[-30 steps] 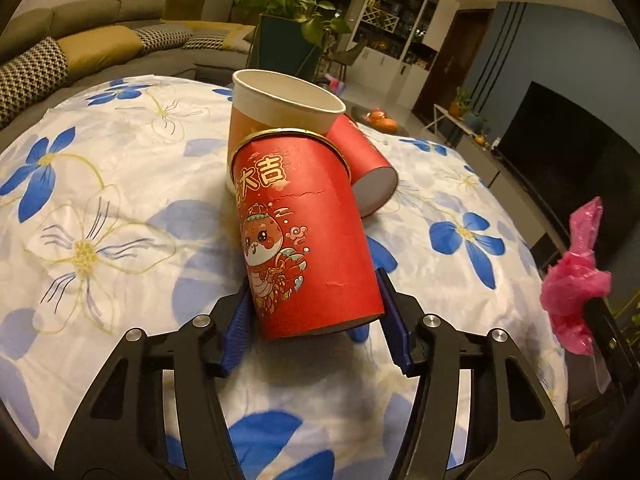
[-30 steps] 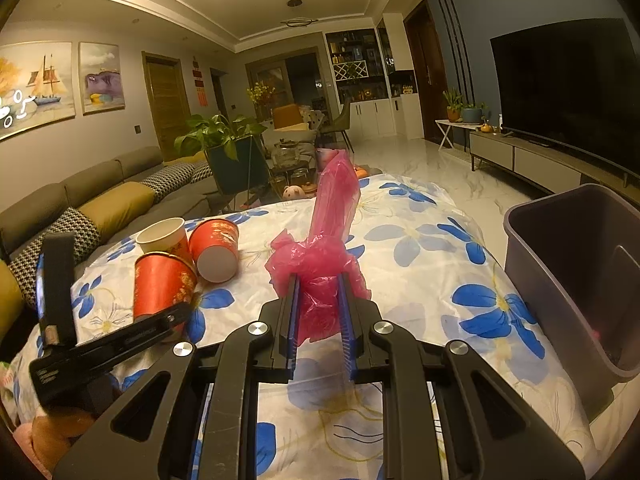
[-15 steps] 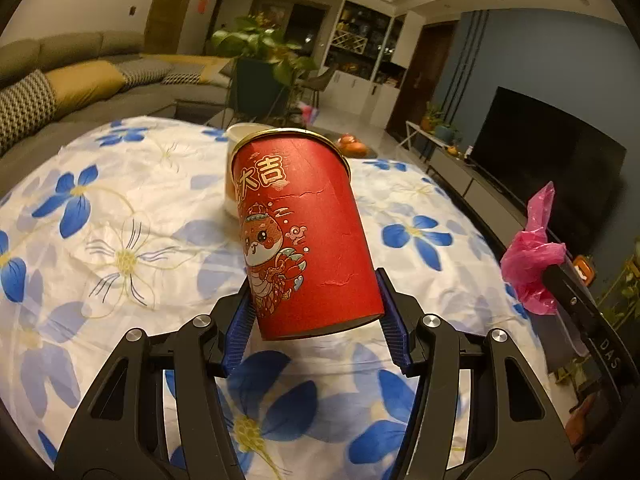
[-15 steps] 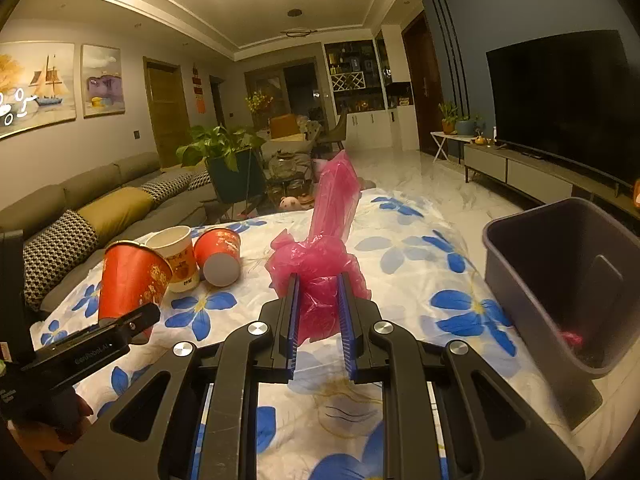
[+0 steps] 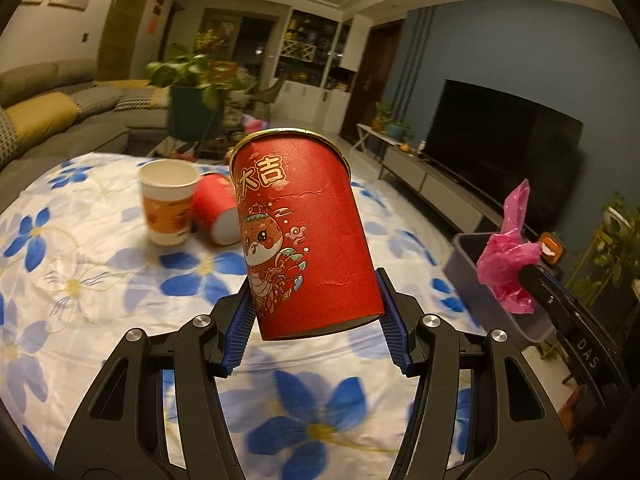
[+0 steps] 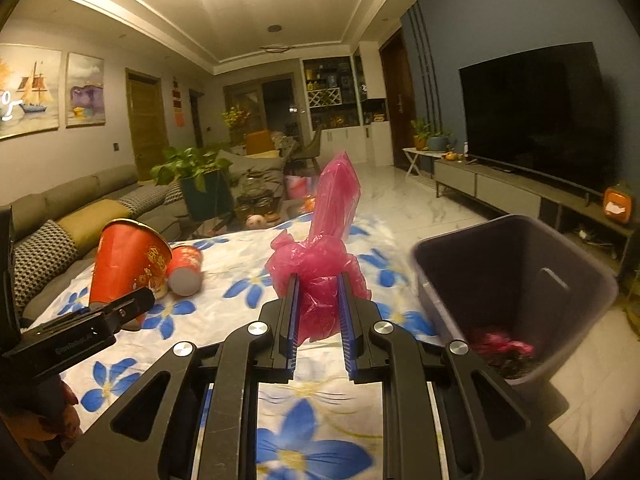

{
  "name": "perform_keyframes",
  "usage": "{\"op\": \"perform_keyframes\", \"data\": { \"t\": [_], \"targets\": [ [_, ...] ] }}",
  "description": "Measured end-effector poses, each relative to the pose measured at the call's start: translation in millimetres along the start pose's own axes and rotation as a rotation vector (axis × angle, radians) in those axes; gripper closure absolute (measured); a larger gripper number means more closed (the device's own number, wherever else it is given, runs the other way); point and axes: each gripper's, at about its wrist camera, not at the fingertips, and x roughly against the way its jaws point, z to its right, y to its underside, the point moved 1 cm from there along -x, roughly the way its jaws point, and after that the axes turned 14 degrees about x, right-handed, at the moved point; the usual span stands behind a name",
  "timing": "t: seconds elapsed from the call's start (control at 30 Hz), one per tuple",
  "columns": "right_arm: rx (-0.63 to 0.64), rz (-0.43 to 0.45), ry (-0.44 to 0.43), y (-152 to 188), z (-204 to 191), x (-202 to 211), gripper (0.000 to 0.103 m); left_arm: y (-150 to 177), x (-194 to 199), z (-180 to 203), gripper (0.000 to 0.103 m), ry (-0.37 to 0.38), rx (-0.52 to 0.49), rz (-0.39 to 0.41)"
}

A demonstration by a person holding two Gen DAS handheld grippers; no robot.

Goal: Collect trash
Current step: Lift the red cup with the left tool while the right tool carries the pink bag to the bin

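My left gripper [image 5: 316, 316] is shut on a tall red paper cup [image 5: 304, 236] with a cartoon print, held tilted above the table. That red cup [image 6: 128, 268] also shows at the left of the right wrist view. My right gripper [image 6: 318, 312] is shut on a crumpled pink plastic bag [image 6: 324, 264]; the same bag [image 5: 508, 268] appears at the right of the left wrist view. A grey bin [image 6: 516, 292] stands past the table's right edge, with pink trash at its bottom. A white-and-orange cup [image 5: 168, 204] stands upright beside a red cup lying on its side [image 5: 214, 216].
The table wears a white cloth with blue flowers [image 5: 80, 280]. A sofa [image 6: 80, 216] and a potted plant [image 6: 200, 184] lie behind the table. A TV [image 6: 532, 116] on a low cabinet lines the right wall, with open marble floor [image 6: 420, 208] before it.
Both grippers have risen and swung right toward the bin, each keeping its load. The bin now looms larger and closer in the right wrist view. The two cups on the table fall behind.
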Motion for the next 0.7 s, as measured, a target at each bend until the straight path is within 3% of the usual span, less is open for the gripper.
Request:
{"op": "perform_keyframes", "data": {
  "t": [0.7],
  "targets": [
    [-0.053,0.013,0.231,7,96,16,0.084,17,-37,133,0.047,0.199,-0.181,-0.025]
  ]
}}
